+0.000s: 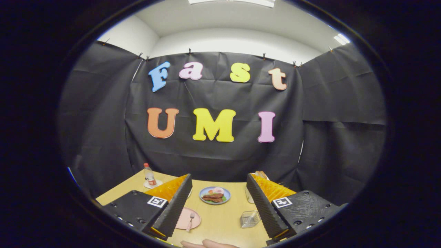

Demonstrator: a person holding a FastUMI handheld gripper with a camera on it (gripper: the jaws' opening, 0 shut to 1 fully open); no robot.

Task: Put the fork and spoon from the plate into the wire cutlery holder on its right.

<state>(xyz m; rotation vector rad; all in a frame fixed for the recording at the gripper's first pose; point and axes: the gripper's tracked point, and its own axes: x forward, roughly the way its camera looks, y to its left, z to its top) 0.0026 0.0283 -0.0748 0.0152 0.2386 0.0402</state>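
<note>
My gripper [218, 201] is held above the near edge of a wooden table [220, 224], its two fingers wide apart with nothing between them. A pink plate [184, 220] lies by the left finger, partly hidden by it, and a pink fork [190, 221] rests on it. The spoon is hidden from me. A wire cutlery holder [249, 219] stands to the right of the plate, next to the right finger. It looks empty.
A blue plate [215, 195] with food sits farther back, between the fingers. A small bottle [149, 175] on a coaster stands at the back left. A clear glass [249, 196] is behind the right finger. Part of a hand [206, 244] shows at the table's near edge.
</note>
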